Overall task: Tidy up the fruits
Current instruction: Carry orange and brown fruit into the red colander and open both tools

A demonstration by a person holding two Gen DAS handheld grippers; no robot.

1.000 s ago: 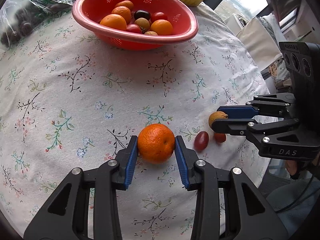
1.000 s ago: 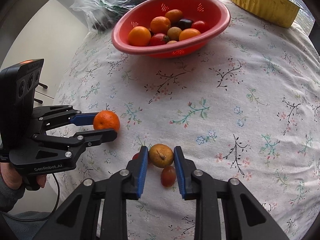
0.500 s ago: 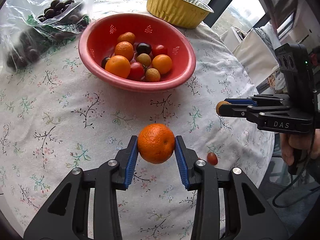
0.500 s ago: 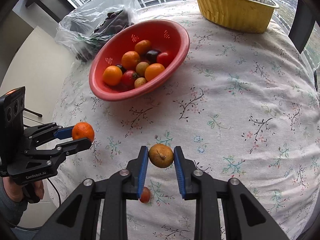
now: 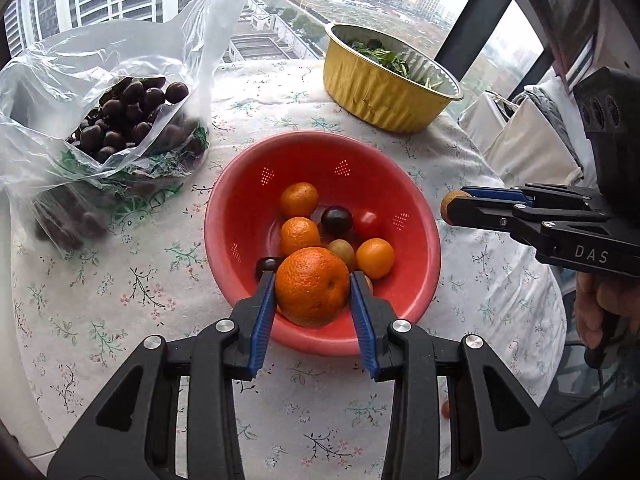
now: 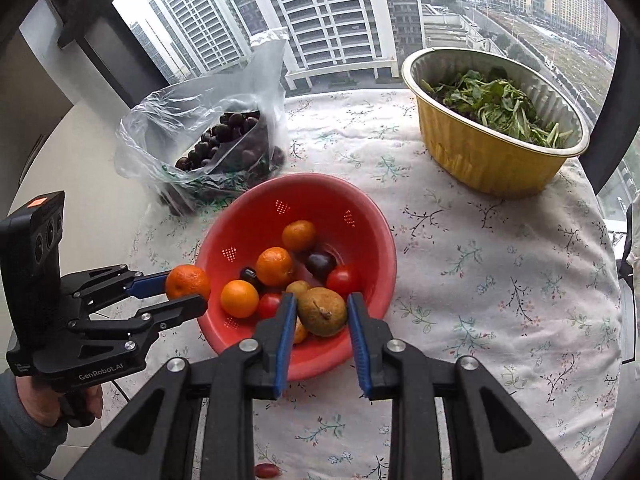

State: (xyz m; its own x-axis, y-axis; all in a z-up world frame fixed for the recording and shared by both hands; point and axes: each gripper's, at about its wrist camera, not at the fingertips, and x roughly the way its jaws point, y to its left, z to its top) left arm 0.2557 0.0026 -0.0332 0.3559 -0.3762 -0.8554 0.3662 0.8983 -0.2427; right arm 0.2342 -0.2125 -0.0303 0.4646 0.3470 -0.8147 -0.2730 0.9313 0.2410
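Note:
My left gripper is shut on an orange mandarin, held in the air over the near rim of the red colander bowl. From the right wrist view the same mandarin hangs at the bowl's left edge. My right gripper is shut on a small brown-yellow fruit above the near side of the red bowl. The bowl holds several oranges, tomatoes and dark plums. A small red tomato lies on the floral cloth near the front edge.
A clear plastic bag of dark fruit lies left of the bowl. A yellow foil tub with green leaves stands at the back right. The round table's edges drop off on both sides. A hand grips the right tool.
Both grippers lifted their fruit off the cloth and carried it forward to the red bowl. The views tilted up, so the bag, the tub and the window now show.

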